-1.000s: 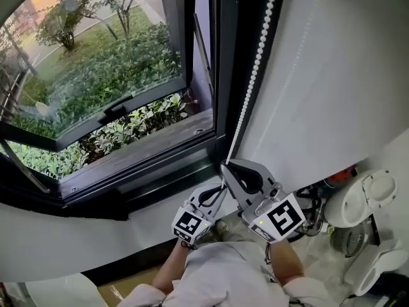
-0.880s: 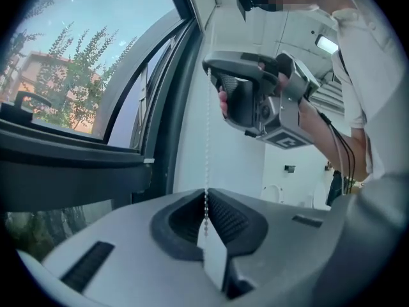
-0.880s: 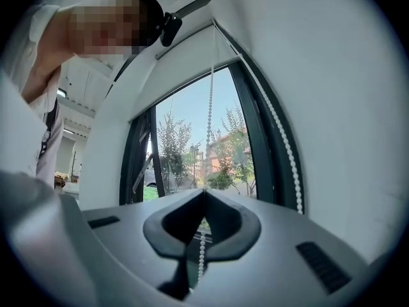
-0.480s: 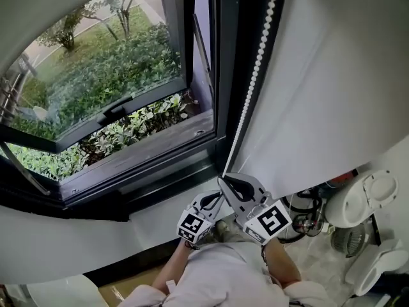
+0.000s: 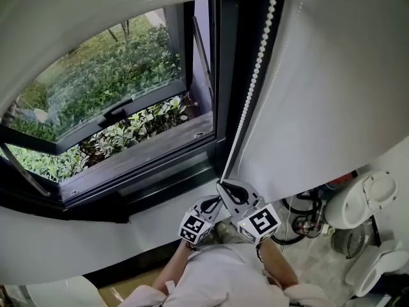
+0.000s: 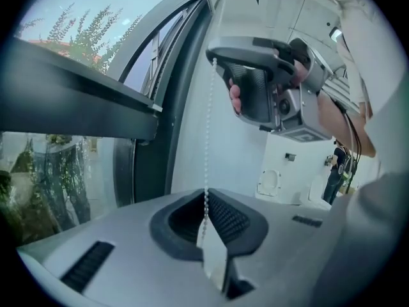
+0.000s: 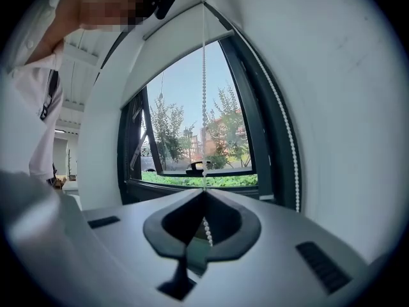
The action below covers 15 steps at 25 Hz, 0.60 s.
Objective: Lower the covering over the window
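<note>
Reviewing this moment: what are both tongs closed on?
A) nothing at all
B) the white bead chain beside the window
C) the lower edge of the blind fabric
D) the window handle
B: each gripper view shows the bead chain running down into the shut jaws of the left tongs and the right tongs.

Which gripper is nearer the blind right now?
Right. The right gripper is shut on the bead chain higher up, closer under the blind; the left gripper is shut on the same chain just below it.
</note>
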### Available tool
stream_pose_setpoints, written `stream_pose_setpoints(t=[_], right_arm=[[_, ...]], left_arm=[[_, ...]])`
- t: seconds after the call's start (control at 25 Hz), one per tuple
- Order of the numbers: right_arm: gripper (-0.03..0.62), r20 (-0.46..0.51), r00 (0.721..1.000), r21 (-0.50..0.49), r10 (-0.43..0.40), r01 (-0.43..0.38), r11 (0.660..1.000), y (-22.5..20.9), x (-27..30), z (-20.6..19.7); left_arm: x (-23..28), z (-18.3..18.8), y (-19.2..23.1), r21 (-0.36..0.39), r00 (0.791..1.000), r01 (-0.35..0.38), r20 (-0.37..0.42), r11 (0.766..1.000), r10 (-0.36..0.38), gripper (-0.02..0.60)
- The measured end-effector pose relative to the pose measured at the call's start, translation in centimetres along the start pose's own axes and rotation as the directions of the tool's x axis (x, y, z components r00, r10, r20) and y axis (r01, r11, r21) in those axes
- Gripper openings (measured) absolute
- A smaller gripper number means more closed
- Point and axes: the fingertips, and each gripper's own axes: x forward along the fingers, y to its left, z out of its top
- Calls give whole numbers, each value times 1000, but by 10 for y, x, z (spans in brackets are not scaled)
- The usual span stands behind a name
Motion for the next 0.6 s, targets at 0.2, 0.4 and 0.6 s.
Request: stream_pose_setpoints(t=[0.2,0.4,0.6], right_arm=[[-5,-31,1000,30,-3,4,1000,-4,1,-24],[-5,-26,1000,22,-6,7,1000,-9,1,-24],[-3,-29,1000,19,-3,4,1000,-11,1,-25]], left_arm=[[-15,18,3,13,999,-42,23,999,41,23],[-41,62,1,12,997,-27,79,1000,26,97],[-66,126,-4,81,987,-28,162,996,15,98]])
